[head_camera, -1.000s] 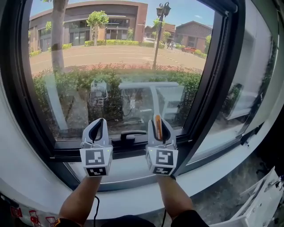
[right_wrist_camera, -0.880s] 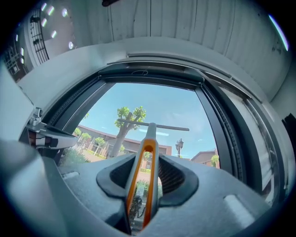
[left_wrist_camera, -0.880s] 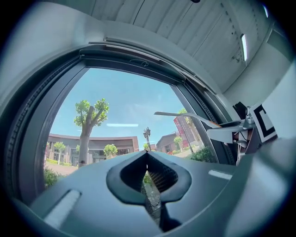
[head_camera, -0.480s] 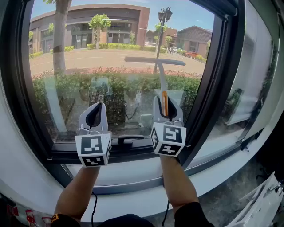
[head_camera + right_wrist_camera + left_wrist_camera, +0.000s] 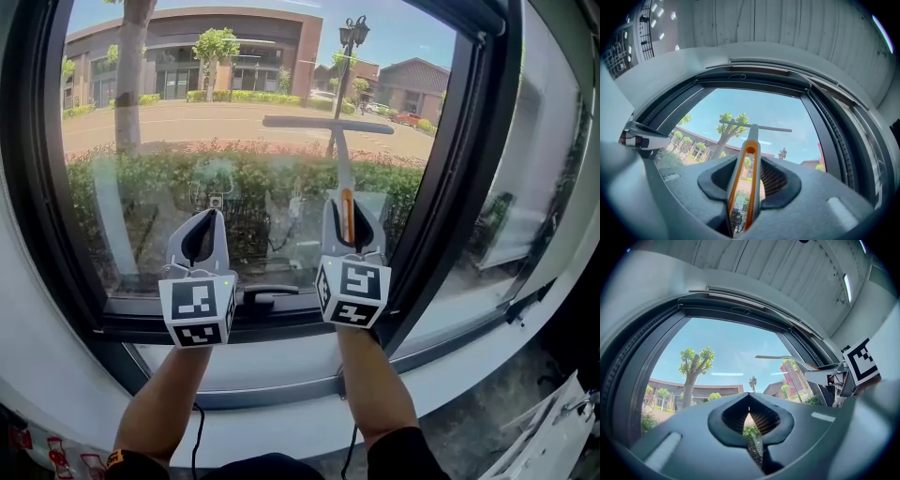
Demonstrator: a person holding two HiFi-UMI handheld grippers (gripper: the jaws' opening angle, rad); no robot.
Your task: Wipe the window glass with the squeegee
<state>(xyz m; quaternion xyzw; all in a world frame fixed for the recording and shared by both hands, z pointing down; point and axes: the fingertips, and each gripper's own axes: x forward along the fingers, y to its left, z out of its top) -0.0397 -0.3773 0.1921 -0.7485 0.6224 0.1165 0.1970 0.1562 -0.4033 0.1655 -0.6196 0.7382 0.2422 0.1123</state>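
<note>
My right gripper (image 5: 348,221) is shut on the grey and orange handle of the squeegee (image 5: 344,178). Its long blade (image 5: 327,124) lies level against the window glass (image 5: 234,103), about halfway up the pane. In the right gripper view the squeegee (image 5: 749,154) stands upright between the jaws with the blade (image 5: 755,126) across the sky. My left gripper (image 5: 199,239) hovers beside it to the left, shut with nothing in it, in front of the lower glass. The left gripper view shows its jaws closed and the right gripper (image 5: 843,373) off to the right.
A dark window frame (image 5: 469,159) borders the pane on the right, with a black latch handle (image 5: 267,295) on the bottom rail. A white sill (image 5: 281,412) runs under the window. A second pane (image 5: 534,159) angles away at the right.
The right gripper rose with the squeegee, carrying the blade from low on the glass to mid-pane, then held. The left gripper rose a little too.
</note>
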